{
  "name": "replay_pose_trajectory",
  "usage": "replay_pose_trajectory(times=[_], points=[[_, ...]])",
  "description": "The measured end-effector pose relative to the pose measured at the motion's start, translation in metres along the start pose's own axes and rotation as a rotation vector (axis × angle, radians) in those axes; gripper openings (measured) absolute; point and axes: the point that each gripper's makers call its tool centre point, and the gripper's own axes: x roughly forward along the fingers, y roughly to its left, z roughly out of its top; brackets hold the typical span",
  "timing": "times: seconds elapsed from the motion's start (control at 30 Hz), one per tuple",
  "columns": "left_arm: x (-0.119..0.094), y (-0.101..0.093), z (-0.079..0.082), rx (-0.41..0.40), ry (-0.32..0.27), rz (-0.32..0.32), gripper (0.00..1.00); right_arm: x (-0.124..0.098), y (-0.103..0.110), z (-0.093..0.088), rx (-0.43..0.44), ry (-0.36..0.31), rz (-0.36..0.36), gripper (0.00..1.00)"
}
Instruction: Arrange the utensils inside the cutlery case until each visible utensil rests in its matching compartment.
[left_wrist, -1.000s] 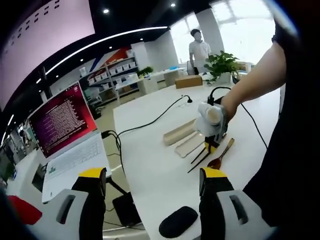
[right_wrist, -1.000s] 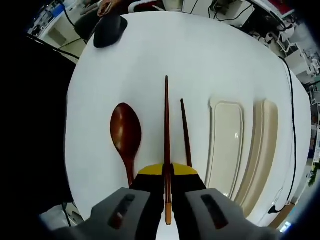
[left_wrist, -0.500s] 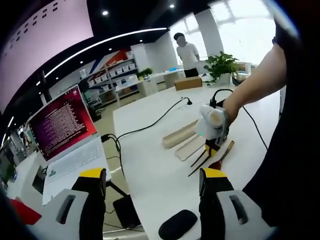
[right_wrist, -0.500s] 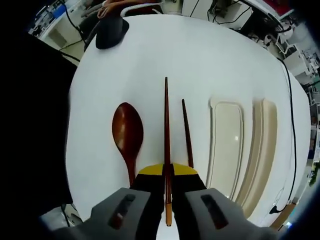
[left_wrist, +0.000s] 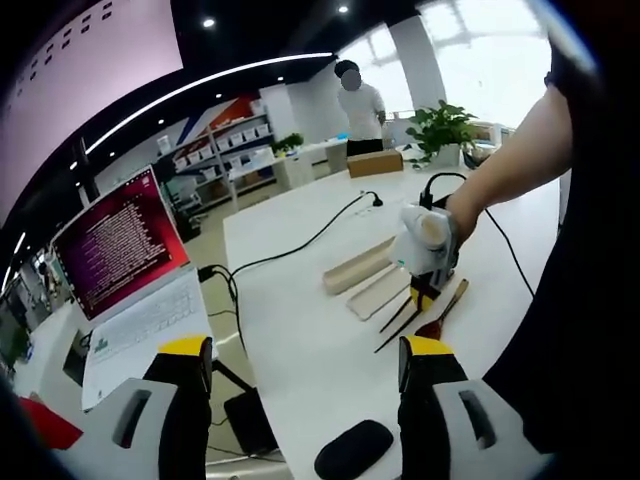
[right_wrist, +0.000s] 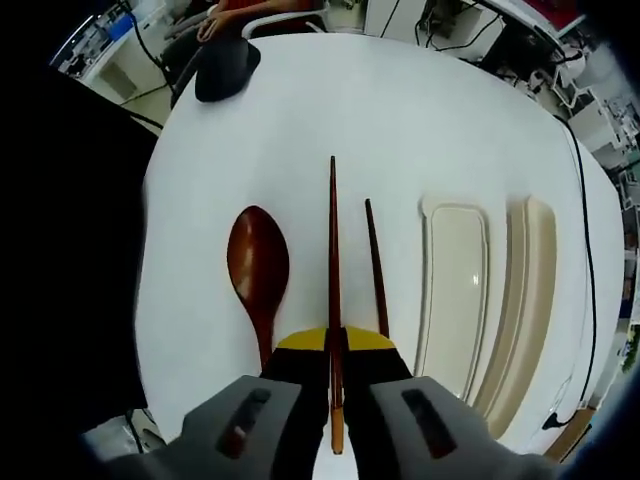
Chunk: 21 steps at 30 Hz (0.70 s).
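In the right gripper view my right gripper (right_wrist: 335, 345) is shut on a dark wooden chopstick (right_wrist: 333, 260) that points straight ahead over the white table (right_wrist: 400, 110). A second chopstick (right_wrist: 375, 265) lies on the table just right of it, and a wooden spoon (right_wrist: 258, 275) lies to its left. The beige cutlery case (right_wrist: 452, 290) and its lid (right_wrist: 530, 300) lie to the right. In the left gripper view my left gripper (left_wrist: 300, 365) is open, held off the table's near edge, far from the right gripper (left_wrist: 425, 290), the case (left_wrist: 378, 292) and the spoon (left_wrist: 445, 310).
An open laptop (left_wrist: 125, 270) stands left of the table on a second surface. A black mouse (left_wrist: 350, 450) lies near my left gripper; the mouse (right_wrist: 225, 70) lies at the table's far end. A black cable (left_wrist: 300, 240) crosses the table. A plant (left_wrist: 445, 125) and a person (left_wrist: 358, 100) are far behind.
The right gripper has lifted slightly with the chopstick, so the table looks a bit smaller. The left gripper has hardly moved. The far person has walked left.
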Motion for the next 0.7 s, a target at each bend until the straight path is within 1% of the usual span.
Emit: replay_pose_trajectory(times=[0.33,0.5,0.53,0.63,0.7], points=[[0.0033,0.0005,-0.0004,0.002,-0.001,-0.010,0.78,-0.0009,0.0019,0.0000,-0.003,-0.004,0.001,0.00],[0.0054,-0.0011,-0.0013,0.008,0.001,-0.021,0.78,-0.0004,0.0024,-0.0004,0.005,0.001,-0.010,0.00],[0.0057,-0.0017,-0.0015,0.009,0.001,-0.024,0.78,0.0000,0.0029,-0.0004,-0.009,0.011,-0.008,0.00],[0.0061,-0.0038,-0.0043,0.009,0.008,-0.033,0.78,0.0005,0.0028,0.0005,0.005,0.037,-0.016,0.00],[0.0065,-0.0056,-0.0068,0.006,0.013,-0.039,0.78,0.0004,0.0038,0.0010,-0.008,0.066,-0.027,0.00]])
